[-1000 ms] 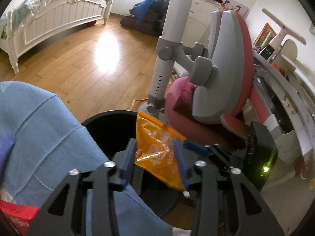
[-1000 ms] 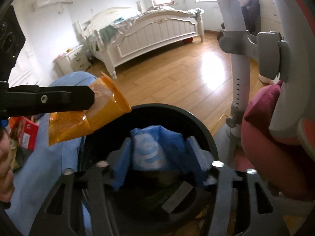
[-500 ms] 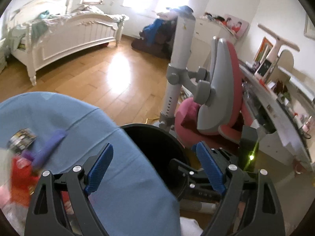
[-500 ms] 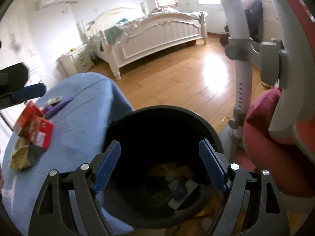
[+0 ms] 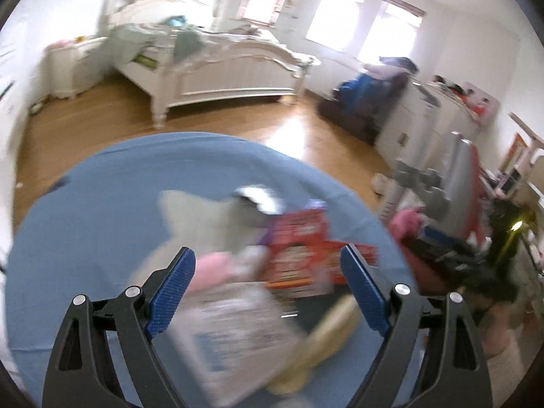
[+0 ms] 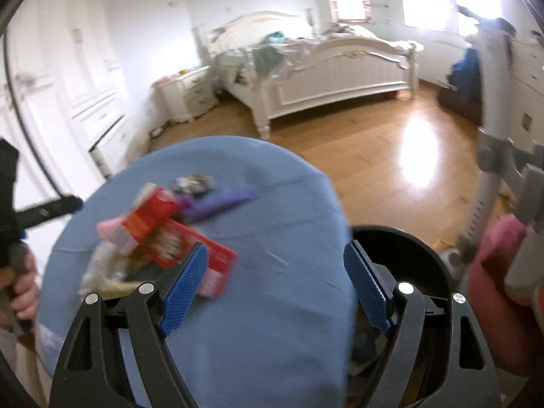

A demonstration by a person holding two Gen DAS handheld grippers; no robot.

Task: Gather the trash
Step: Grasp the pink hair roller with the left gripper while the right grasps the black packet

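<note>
A round table under a blue cloth (image 5: pixel 102 204) carries a blurred heap of trash: a red box (image 5: pixel 299 238), a pink piece (image 5: pixel 214 268), a pale printed packet (image 5: pixel 234 333) and a yellowish wrapper (image 5: pixel 326 336). My left gripper (image 5: pixel 266 251) hangs open over this heap, holding nothing. In the right wrist view the same heap shows a red box (image 6: pixel 153 214), a second red box (image 6: pixel 207 261) and a purple wrapper (image 6: pixel 221 200). My right gripper (image 6: pixel 275 250) is open and empty above the cloth (image 6: pixel 272 323), between the heap and the black bin (image 6: pixel 401 234). The left gripper (image 6: pixel 47 207) appears at the far left.
A pink and grey chair (image 5: pixel 465 183) on its grey post (image 6: pixel 489 156) stands just past the bin. A white bed (image 6: pixel 340 71) and a nightstand (image 6: pixel 187 95) lie across the wooden floor (image 6: pixel 374 156). A hand (image 6: pixel 20 278) grips the left tool's handle.
The left gripper let go of an orange packet and the right of a blue-white one over the bin. Both opened wide, rose and swung left from the bin to the table.
</note>
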